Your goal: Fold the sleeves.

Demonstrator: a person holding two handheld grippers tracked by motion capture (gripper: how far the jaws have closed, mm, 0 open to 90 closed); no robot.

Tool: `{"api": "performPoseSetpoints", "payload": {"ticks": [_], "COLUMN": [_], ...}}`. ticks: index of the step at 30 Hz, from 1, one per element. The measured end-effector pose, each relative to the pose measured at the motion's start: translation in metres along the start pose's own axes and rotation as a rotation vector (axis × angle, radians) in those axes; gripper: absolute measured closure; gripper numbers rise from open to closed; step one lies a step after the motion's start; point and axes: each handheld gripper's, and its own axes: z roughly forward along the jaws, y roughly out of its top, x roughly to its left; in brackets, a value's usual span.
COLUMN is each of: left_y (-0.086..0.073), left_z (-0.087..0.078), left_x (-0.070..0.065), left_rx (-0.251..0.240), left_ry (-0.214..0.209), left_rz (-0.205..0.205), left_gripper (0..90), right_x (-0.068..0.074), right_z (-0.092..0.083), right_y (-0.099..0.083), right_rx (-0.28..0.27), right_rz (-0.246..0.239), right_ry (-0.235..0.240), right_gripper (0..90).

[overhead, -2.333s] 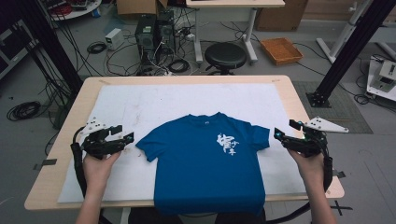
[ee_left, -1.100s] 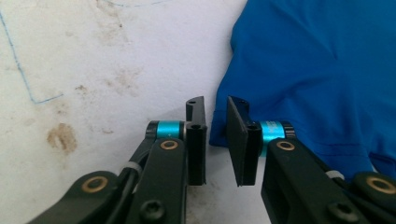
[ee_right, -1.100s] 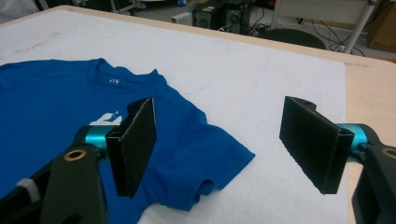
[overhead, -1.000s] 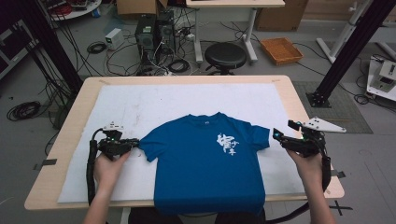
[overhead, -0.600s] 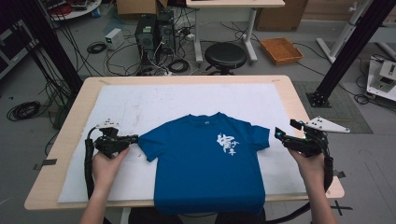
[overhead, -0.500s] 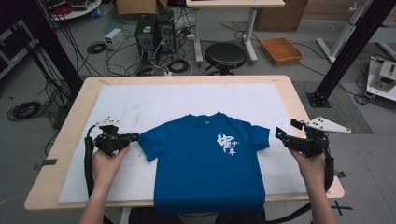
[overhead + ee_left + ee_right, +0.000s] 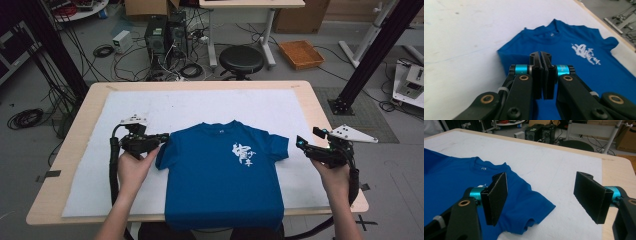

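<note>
Now my left gripper point(image 7: 162, 137) pinches the blue shirt's point(image 7: 222, 180) sleeve point(image 7: 510, 58), jaws having just closed on it. My right gripper point(image 7: 303, 145) hangs wide open beside the other sleeve point(image 7: 534, 210).

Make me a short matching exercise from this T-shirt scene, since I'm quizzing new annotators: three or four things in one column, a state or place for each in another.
Things:
1. left gripper
2. right gripper
3. blue T-shirt
4. black stool

States or places:
A. jaws wide apart, beside a sleeve
B. on the floor beyond the table's far edge
C. jaws closed together at a sleeve
D. spread flat on the white sheet, white print facing up

Pairs: 1-C, 2-A, 3-D, 4-B
</note>
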Motion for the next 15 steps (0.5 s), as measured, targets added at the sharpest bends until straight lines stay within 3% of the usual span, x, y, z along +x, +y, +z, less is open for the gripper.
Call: {"api": "performPoseSetpoints", "payload": {"ticks": [10, 15], "left_y": [0.011, 0.011], "left_z": [0.045, 0.071], "left_x": [-0.029, -0.036], "left_rx": [0.044, 0.056], "left_ry": [-0.029, -0.058], "left_rz": [0.003, -0.024], "left_gripper": [87.9, 87.9], "right_x": [0.001, 0.001], "right_z": [0.000, 0.001], "right_y": [0.000, 0.000], "right_rx": [0.001, 0.005], "right_rz": [-0.004, -0.007], "right_ry": [-0.007, -0.005], "right_gripper": [26.9, 26.8]}}
